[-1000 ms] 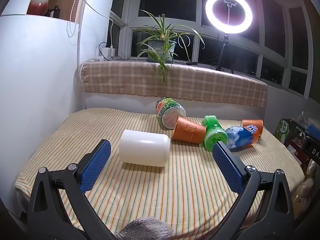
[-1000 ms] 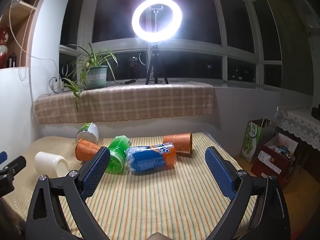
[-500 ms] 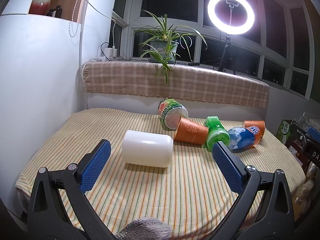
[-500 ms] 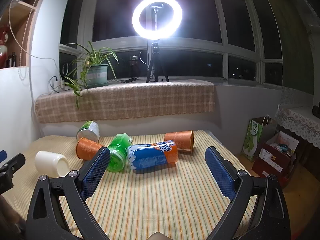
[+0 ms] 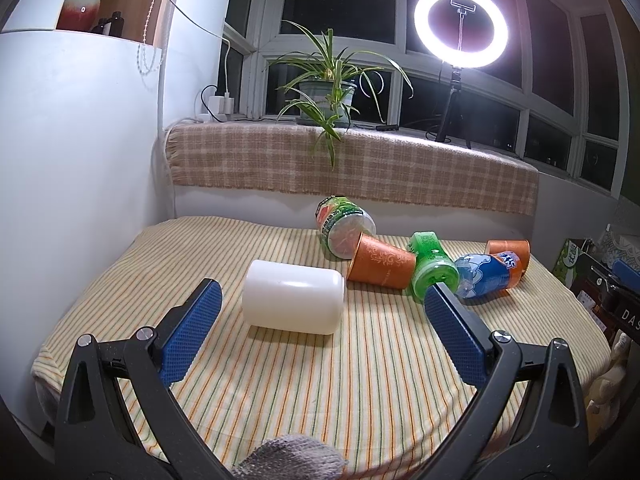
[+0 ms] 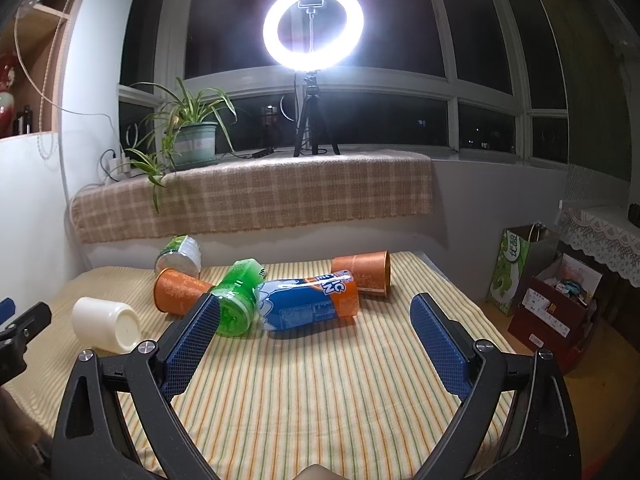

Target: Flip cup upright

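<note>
Here, both tongs hover above the striped table (image 5: 320,392) with nothing between their blue pads. The left tongs (image 5: 320,320) are spread wide, and the white cup (image 5: 294,302) lies on its side just ahead of them, nearer the left pad, its long axis running across the view. In the right wrist view the same white cup (image 6: 106,326) shows its flat base toward the camera, at the left side of the table. The right tongs (image 6: 316,338) are likewise spread wide and hold nothing; ahead of them lies a blue and orange cup (image 6: 308,306) on its side. A green cup (image 6: 238,300) rests against its left end, and an orange cup (image 6: 178,291) lies just beyond that, touching the green one. Another orange cup (image 6: 366,276) lies behind the blue one, and a green-and-white cup (image 6: 180,254) sits farthest back, near the checked cloth (image 6: 256,198) on the sill. A potted plant (image 6: 192,136) and a lit ring light (image 6: 314,26) stand on that sill. The tip of the left tongs shows at the left edge of the right wrist view.
</note>
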### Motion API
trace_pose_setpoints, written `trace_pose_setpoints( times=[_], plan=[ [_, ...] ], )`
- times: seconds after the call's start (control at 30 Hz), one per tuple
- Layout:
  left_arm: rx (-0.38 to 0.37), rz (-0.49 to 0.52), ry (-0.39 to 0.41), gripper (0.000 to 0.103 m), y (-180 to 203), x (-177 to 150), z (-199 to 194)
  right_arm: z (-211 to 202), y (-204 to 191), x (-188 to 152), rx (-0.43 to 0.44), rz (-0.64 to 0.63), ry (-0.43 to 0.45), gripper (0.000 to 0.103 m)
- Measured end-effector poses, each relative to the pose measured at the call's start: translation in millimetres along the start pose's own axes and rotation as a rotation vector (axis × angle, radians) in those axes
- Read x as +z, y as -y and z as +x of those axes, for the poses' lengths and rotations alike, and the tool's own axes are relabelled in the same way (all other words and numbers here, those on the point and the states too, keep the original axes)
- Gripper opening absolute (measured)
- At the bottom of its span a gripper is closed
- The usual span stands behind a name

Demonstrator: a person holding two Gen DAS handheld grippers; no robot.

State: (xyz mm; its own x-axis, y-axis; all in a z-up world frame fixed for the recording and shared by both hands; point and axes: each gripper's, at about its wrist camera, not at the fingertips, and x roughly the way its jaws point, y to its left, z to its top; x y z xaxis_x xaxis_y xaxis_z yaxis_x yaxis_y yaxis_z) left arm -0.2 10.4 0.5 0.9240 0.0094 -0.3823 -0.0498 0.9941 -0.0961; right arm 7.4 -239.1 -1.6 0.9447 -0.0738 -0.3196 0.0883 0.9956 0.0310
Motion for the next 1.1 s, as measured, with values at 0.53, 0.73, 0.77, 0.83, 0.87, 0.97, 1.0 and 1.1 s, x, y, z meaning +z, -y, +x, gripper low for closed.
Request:
trace_pose_setpoints(
  times=[0.53, 0.73, 0.77, 0.83, 0.87, 0.97, 1.0, 1.1],
  plan=[
    [0.002, 0.007, 0.002, 0.103, 0.7, -0.3, -0.6, -0.3, 1.0, -2.7, 0.006, 0.011, -0.006, 0.096],
    [0.002, 0.008, 0.002, 0.103, 0.8, -0.5, -0.7, 1.2, 2.6, -3.2, 0.005, 0.014, -0.008, 0.096],
    [0.002, 0.010, 0.002, 0.103, 0.9, -0.4, -0.8, 1.1, 2.6, -3.7, 0.006, 0.016, -0.010, 0.096],
    [0.002, 0.012, 0.002, 0.103, 2.7, 0.1, -1.6, 1.5, 3.7, -4.0, 0.006, 0.020, -0.012, 0.096],
    [0.002, 0.011, 0.002, 0.103, 2.8, 0.0, -1.6, 2.0, 4.5, -3.6, 0.006, 0.021, -0.014, 0.096],
    [0.003, 0.012, 0.002, 0.103, 4.7, 0.3, -1.4, 2.2, 5.7, -3.8, 0.009, 0.028, -0.017, 0.096],
    [0.003, 0.012, 0.002, 0.103, 4.7, 0.2, -1.3, 2.6, 6.2, -3.6, 0.009, 0.029, -0.018, 0.096],
    [0.004, 0.012, 0.002, 0.103, 5.0, 0.2, -1.3, 2.5, 6.3, -3.6, 0.009, 0.029, -0.018, 0.096]
  ],
)
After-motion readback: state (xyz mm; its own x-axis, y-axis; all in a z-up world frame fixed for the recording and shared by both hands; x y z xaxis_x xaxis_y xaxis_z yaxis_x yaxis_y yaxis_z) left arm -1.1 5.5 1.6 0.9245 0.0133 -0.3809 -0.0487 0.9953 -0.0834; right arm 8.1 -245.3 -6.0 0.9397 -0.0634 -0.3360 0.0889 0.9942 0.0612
